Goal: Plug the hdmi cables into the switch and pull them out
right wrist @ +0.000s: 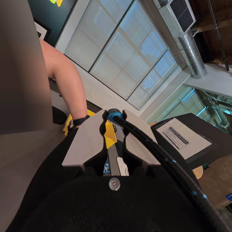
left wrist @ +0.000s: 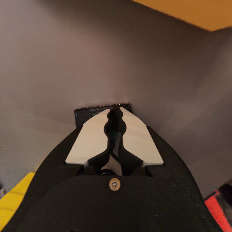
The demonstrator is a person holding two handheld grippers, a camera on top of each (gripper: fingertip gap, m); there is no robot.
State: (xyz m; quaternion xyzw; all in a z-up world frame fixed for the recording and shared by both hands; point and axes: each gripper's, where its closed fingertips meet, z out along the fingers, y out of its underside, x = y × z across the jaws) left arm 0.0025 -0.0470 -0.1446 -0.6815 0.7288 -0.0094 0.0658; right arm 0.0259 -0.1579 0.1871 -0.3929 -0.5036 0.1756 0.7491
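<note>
In the left wrist view the black HDMI switch [left wrist: 82, 117] lies on a grey surface, its port face towards me. My left gripper [left wrist: 115, 110] is shut on a dark cable plug [left wrist: 113, 126], with the tips right at the switch's face. The plug's front end is hidden by the fingers. In the right wrist view my right gripper [right wrist: 114, 112] is shut on an HDMI plug with a blue collar [right wrist: 113, 113] and is raised, pointing up towards the windows. Its black braided cable [right wrist: 148, 140] trails back over the right finger. The switch does not show in this view.
Left wrist view: a yellow object [left wrist: 12, 200] at lower left, a red-orange strap [left wrist: 215, 210] at lower right, an orange board [left wrist: 188, 12] at the far top right. Right wrist view: a person's arm [right wrist: 70, 81], a yellow bin [right wrist: 110, 135], a black box with a paper sheet [right wrist: 182, 138]. The grippers' ends are close to 35 cm from one another.
</note>
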